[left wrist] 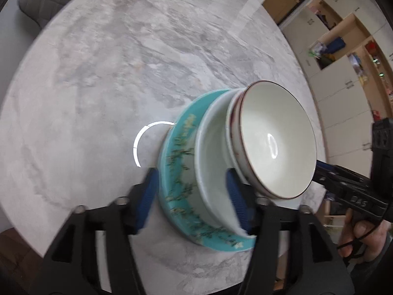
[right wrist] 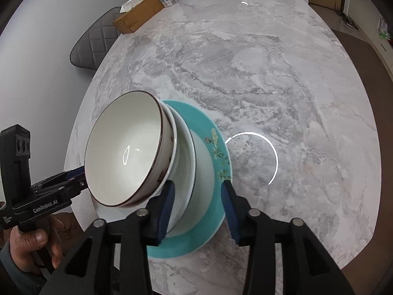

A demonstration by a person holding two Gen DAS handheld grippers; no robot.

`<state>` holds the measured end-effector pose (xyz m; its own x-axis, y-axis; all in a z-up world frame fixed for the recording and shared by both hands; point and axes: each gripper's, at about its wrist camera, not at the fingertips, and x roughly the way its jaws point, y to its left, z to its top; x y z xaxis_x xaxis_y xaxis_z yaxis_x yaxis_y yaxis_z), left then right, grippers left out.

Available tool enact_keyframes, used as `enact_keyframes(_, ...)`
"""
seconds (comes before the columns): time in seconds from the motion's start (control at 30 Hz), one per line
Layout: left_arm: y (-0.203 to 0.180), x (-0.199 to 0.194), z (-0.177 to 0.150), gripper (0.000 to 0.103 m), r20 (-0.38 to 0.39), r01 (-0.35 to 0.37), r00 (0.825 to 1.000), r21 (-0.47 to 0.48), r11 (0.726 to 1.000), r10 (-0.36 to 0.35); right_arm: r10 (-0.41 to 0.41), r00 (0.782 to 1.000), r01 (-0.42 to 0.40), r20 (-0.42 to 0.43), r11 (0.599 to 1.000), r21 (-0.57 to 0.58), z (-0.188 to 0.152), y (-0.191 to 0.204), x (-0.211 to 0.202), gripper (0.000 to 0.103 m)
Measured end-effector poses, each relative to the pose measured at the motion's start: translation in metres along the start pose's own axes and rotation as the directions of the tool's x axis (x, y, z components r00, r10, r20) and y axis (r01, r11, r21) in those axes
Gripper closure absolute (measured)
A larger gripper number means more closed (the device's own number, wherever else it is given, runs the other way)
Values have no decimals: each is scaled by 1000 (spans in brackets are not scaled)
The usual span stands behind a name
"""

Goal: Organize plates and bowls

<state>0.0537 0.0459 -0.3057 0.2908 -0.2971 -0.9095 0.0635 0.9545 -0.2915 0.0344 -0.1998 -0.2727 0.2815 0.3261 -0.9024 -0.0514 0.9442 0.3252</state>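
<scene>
The stack of bowls sits on my teal plate, on the marble table at its near edge. My left tongs straddle the plate rim at six o'clock, pads apart; my right tongs likewise, gripping nothing.

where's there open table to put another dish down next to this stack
Bare marble table lies beyond and right of the teal plate, up to the tissue box. Crowded at the near edge: left gripper and right gripper straddle the stack.
</scene>
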Motion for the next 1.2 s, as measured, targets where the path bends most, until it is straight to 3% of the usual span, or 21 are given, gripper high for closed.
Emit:
enact_keyframes(0.07,4,-14,-4,27,20,30,999,-24,999,-30,24,999,-24,31,1000,-1,-6,-5,-16,37)
enact_keyframes(0.13,6,-33,-10,21,54,19,998,-39,999,-17,24,998,-23,64,1000,-11,-11,-6,-30,35)
enact_keyframes(0.2,4,-49,-18,9,82,4,997,-55,998,1,25,997,-24,74,1000,-17,-17,-6,-38,34)
enact_keyframes(0.27,2,-66,-27,2,115,-28,993,-72,997,36,25,995,-24,98,1000,-19,-22,-7,-48,27)
enact_keyframes(0.4,-14,-102,-47,2,174,-118,976,-99,988,134,14,988,-8,151,999,-43,-28,6,-64,19)
enact_keyframes(0.57,-39,-139,-65,2,243,-228,939,-97,969,245,-41,978,64,205,992,-105,-37,30,-92,14)
enact_keyframes(0.73,-62,-174,-74,2,308,-319,895,-62,946,322,-72,941,112,330,988,-102,-55,53,-142,3)
enact_keyframes(0.8,-67,-188,-79,2,338,-307,891,-43,951,303,-101,926,143,364,986,-90,-63,62,-158,3)
enact_keyframes(0.97,-68,-218,-93,2,364,-210,910,-2,978,197,-174,884,208,434,978,-31,-86,84,-190,3)
enact_keyframes(1.1,-71,-245,-108,2,387,-209,904,29,977,182,-209,861,236,464,972,0,-109,106,-210,3)
enact_keyframes(1.2,-69,-268,-119,2,417,-140,902,44,989,109,-248,837,274,488,962,18,-125,123,-222,3)
